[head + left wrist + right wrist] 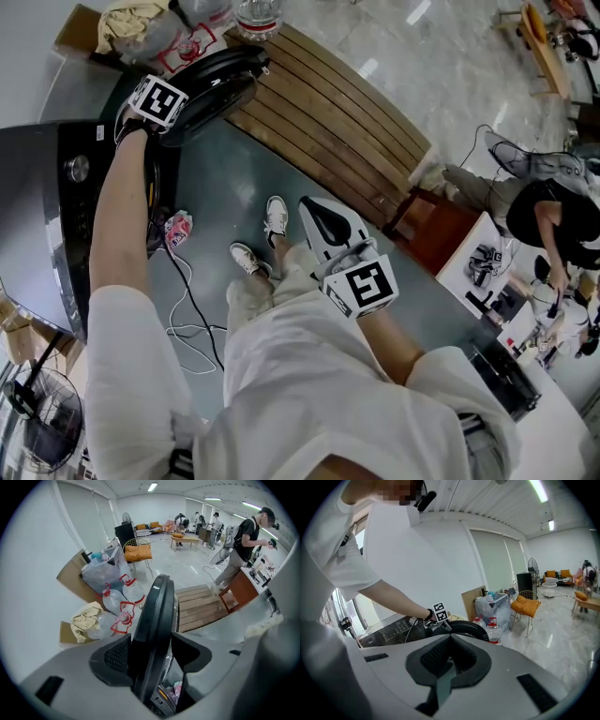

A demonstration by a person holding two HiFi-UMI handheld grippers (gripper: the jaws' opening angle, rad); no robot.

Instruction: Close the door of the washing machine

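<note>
The black washing machine [47, 216] stands at the left of the head view, with its round dark door [216, 89] swung open beyond it. My left gripper [180, 127] points down at the door's rim. In the left gripper view the rim [157, 620] runs between the jaws and both pads [115, 660] rest against it, with my left gripper [152, 660] shut on the door. My right gripper [309, 208] hangs over the floor in front of the person's legs, shut and empty [449, 660]. From the right gripper view the door [466, 629] and the machine's top panel [389, 632] lie ahead.
Large water bottles [129, 592], plastic bags and cardboard stand behind the door. A wooden slatted platform [328, 112] lies on the grey floor beyond it. A white cable [192, 319] trails by the machine. A fan [42, 412] stands at the lower left. A person [553, 225] works at a white table.
</note>
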